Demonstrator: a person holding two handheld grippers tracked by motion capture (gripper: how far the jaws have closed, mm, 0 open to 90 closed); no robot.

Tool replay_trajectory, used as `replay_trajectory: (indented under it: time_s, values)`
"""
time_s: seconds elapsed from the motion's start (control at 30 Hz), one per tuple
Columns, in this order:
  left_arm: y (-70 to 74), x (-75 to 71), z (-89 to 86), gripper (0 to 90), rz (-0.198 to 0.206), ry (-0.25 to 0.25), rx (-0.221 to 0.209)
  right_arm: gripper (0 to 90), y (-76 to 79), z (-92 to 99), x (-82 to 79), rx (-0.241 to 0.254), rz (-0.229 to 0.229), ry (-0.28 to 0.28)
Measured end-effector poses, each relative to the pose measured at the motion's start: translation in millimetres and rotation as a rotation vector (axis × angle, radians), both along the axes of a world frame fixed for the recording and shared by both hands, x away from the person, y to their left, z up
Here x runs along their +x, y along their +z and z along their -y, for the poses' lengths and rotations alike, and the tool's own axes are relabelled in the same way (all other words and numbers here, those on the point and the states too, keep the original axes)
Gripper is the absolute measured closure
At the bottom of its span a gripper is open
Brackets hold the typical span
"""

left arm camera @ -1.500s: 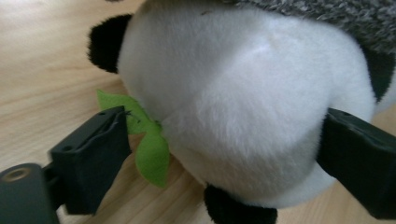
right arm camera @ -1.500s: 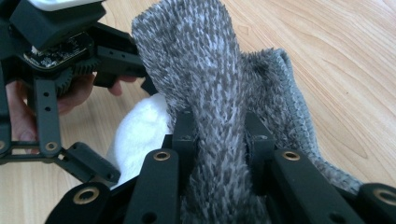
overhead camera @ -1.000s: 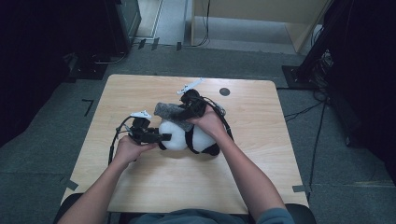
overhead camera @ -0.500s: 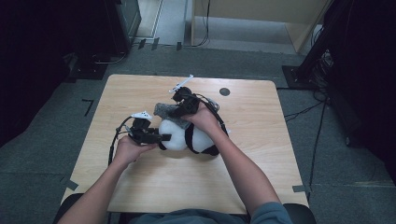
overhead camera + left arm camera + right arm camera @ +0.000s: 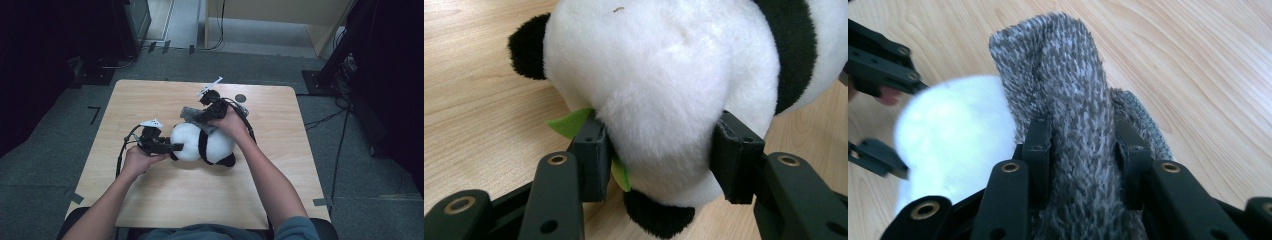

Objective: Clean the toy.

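The high view is soft and grainy: the wooden table point(image 5: 165, 200) is evenly lit from above, with faint shadows, while the floor around the table sinks into darkness. In the left gripper view the plush panda point(image 5: 664, 85) is sharp, its white fur nearly washed out. In the right gripper view the grey knitted cloth point(image 5: 1068, 100) is crisp, while the panda behind it is a blurred, overexposed white patch.

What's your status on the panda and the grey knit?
Left gripper clamped on panda plush. Right gripper, jaws just closing, pinches grey knit piece. Table unobstructed.
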State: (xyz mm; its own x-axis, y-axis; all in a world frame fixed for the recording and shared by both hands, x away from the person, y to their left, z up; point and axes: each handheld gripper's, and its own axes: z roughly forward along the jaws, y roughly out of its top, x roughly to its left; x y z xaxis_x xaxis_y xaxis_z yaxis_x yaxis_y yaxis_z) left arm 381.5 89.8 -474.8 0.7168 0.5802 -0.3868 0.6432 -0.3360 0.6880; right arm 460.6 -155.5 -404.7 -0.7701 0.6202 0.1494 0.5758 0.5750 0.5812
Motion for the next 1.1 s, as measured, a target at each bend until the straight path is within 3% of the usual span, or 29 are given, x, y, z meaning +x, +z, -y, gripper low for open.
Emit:
replay_trajectory:
  time_s: [0.3,1.1]
  values:
    - [1.1,-0.7,1.3,49.0,0.005,0.002,-0.009,65.6,-8.9,26.1,4.1,0.023,-0.036,-0.057]
    - [2.3,-0.6,0.4,53.2,0.005,0.006,-0.01,67.8,-16.9,79.8,6.5,0.051,-0.057,-0.17]
